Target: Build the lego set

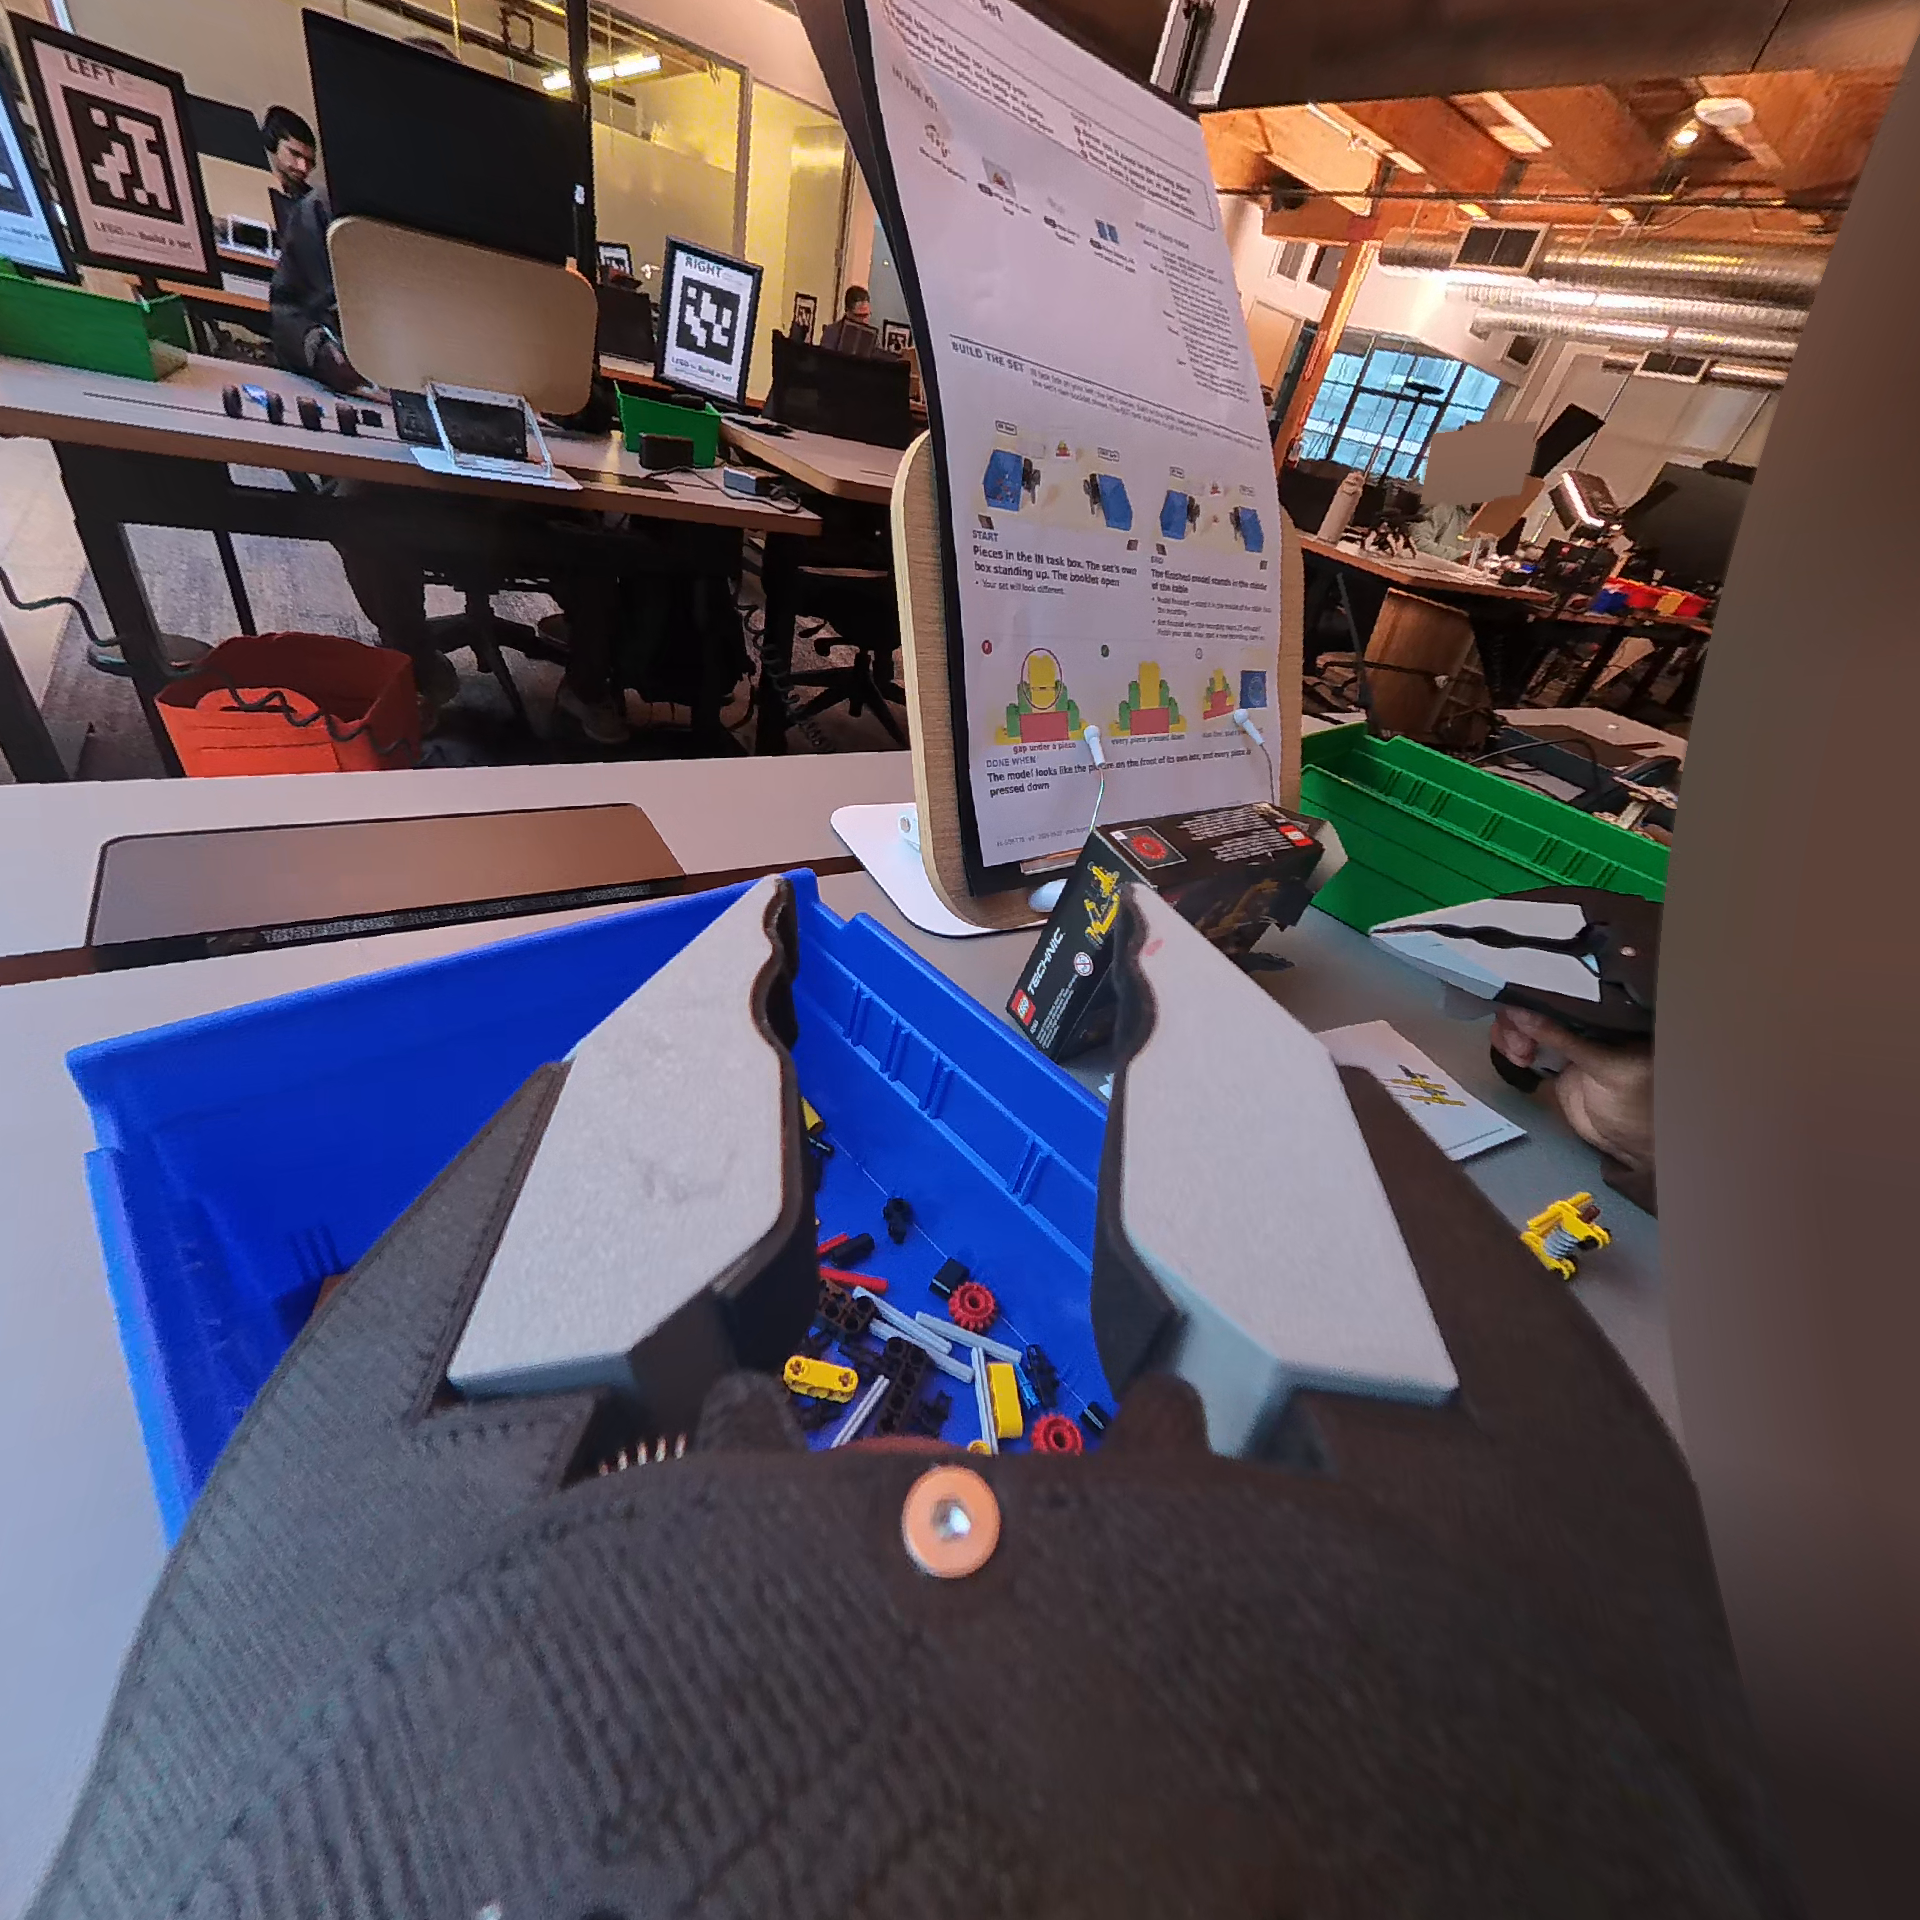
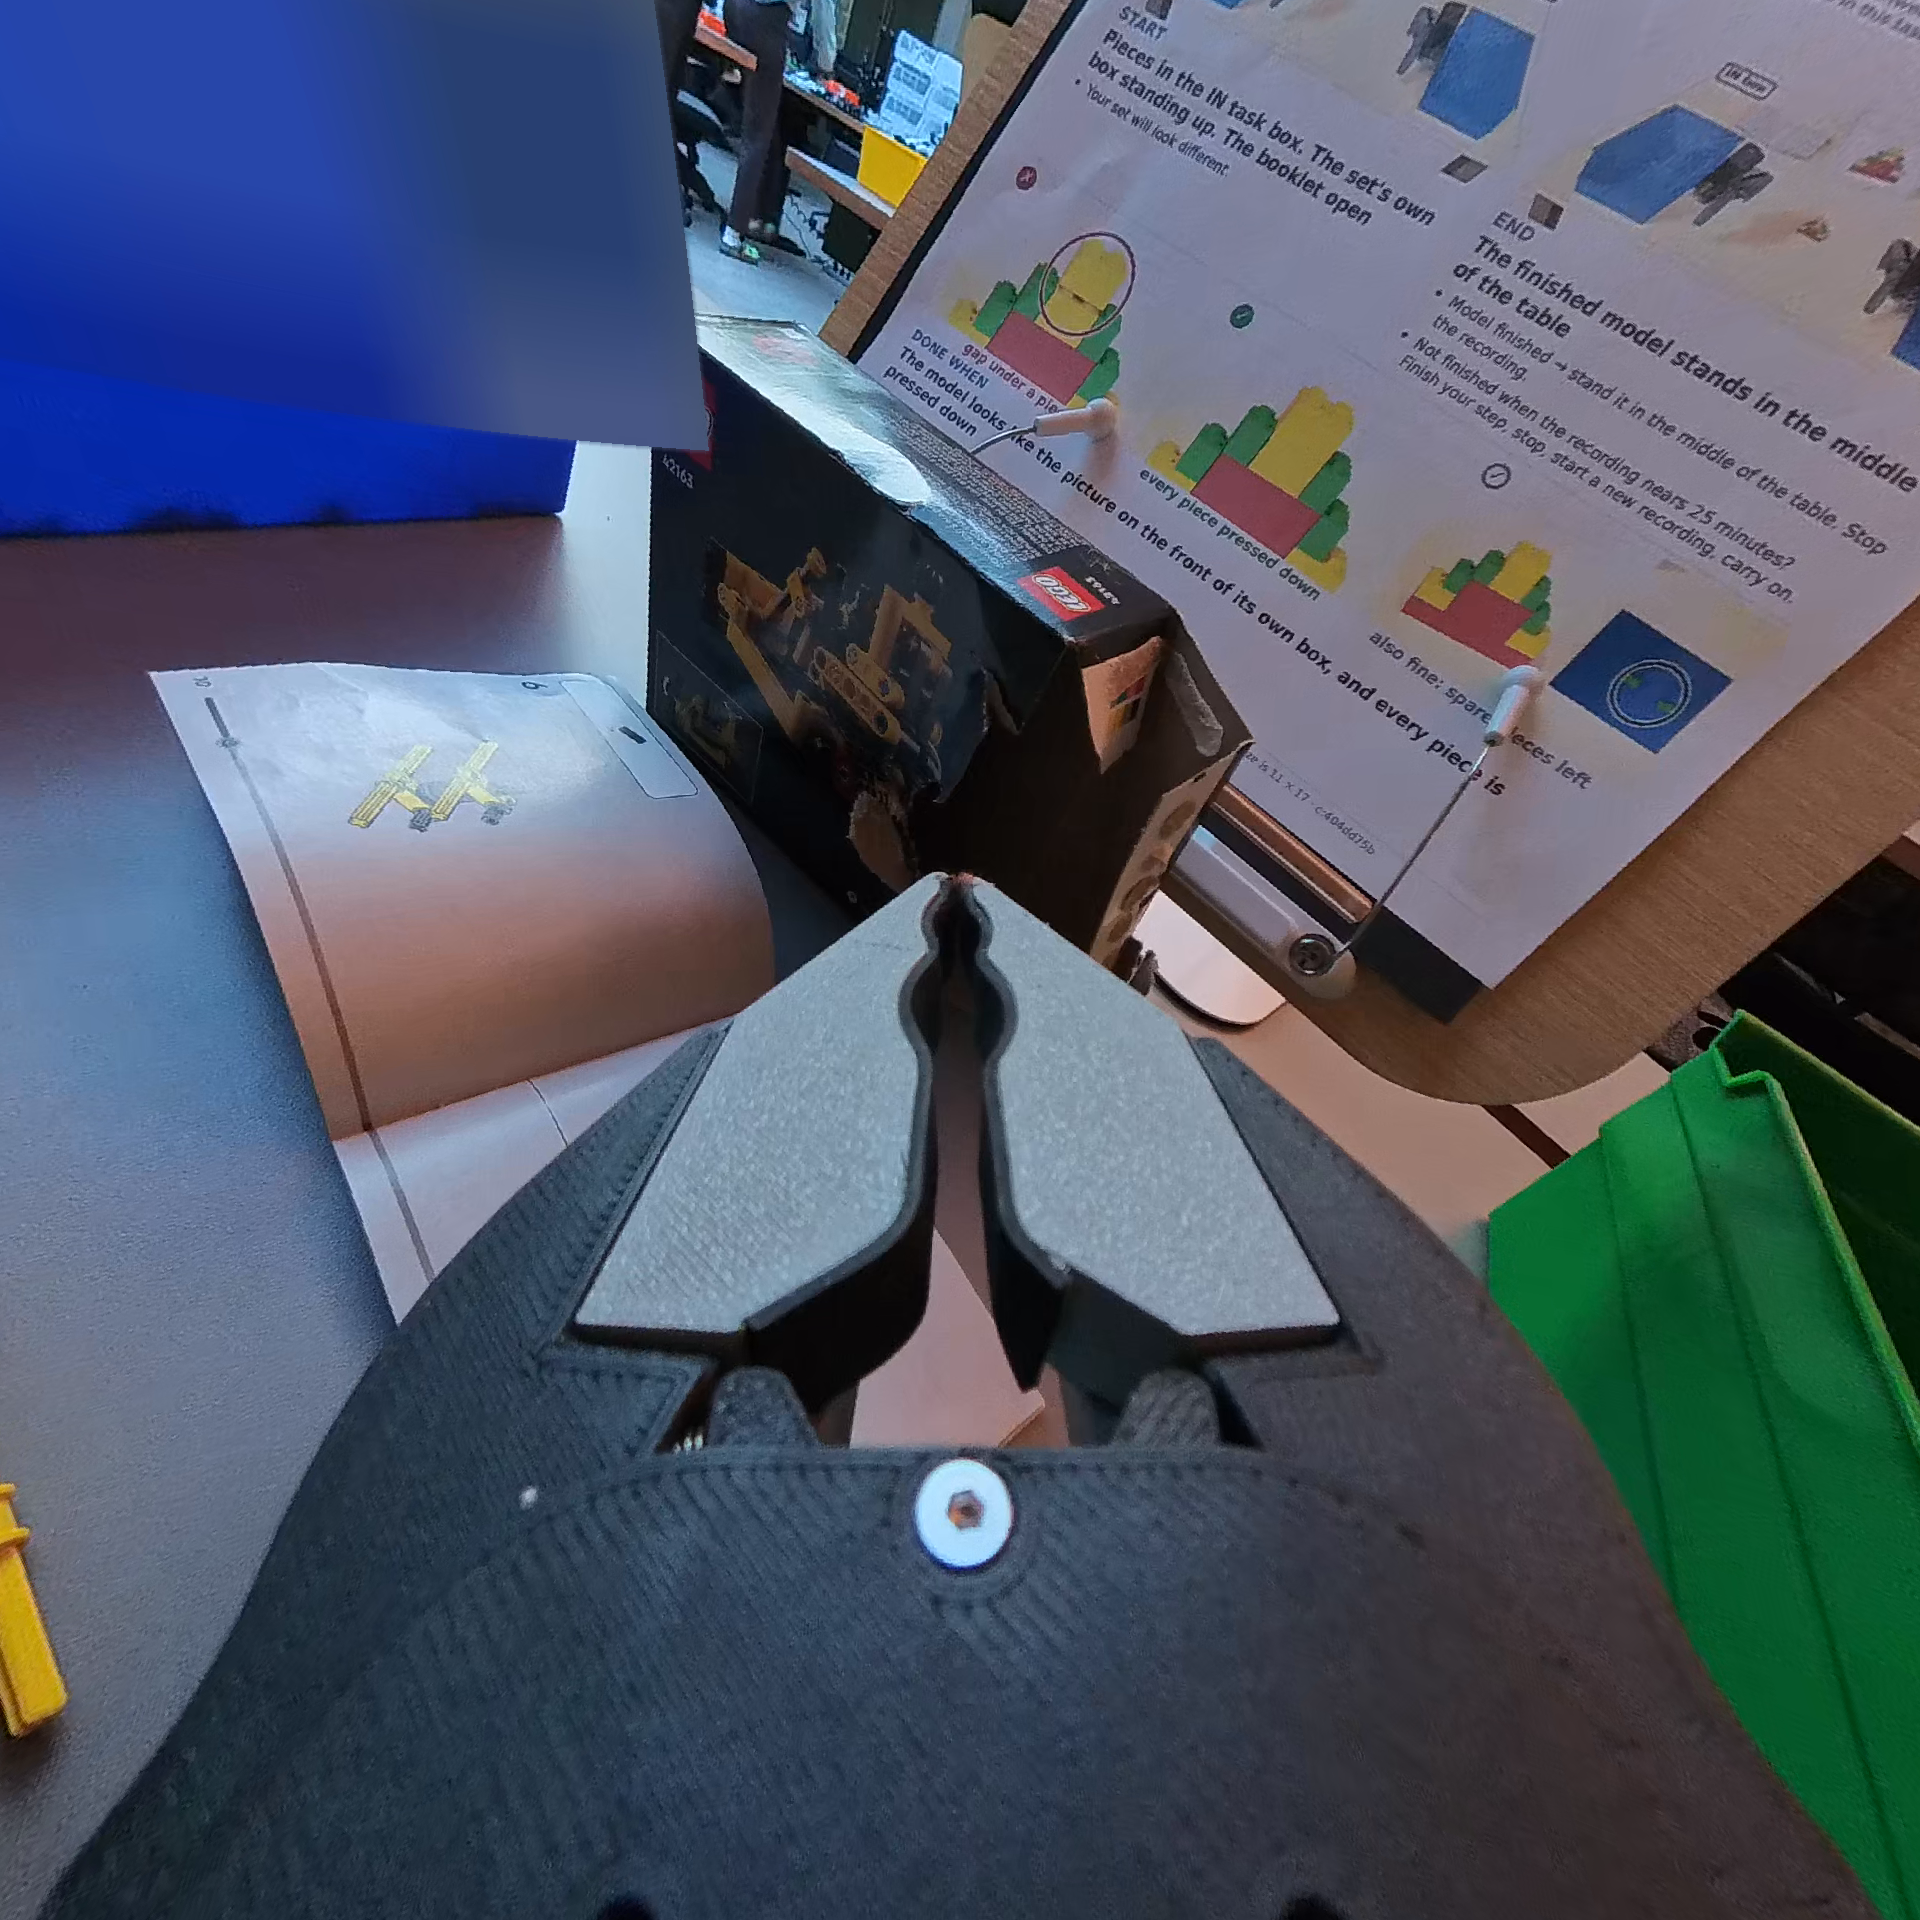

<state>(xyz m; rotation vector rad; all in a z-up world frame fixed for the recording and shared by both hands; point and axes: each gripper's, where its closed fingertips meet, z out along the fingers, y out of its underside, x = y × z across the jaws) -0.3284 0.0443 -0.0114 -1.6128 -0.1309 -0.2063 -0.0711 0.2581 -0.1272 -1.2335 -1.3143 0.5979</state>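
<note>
My left gripper is open and empty, held above the blue bin. Loose lego pieces, black, yellow, red and grey, lie on the bin's floor below the jaws. A small yellow part-built assembly sits on the grey table to the right of the bin; its edge shows in the right wrist view. My right gripper is shut and empty, held above the open booklet and pointing at the black set box. It also shows in the left wrist view.
The set box stands between the bins. A wooden stand with an instruction sheet rises behind it. A green bin sits at the right. The booklet lies open on the table. People work at desks far behind. About 35 cm separates my left fingertips from my right.
</note>
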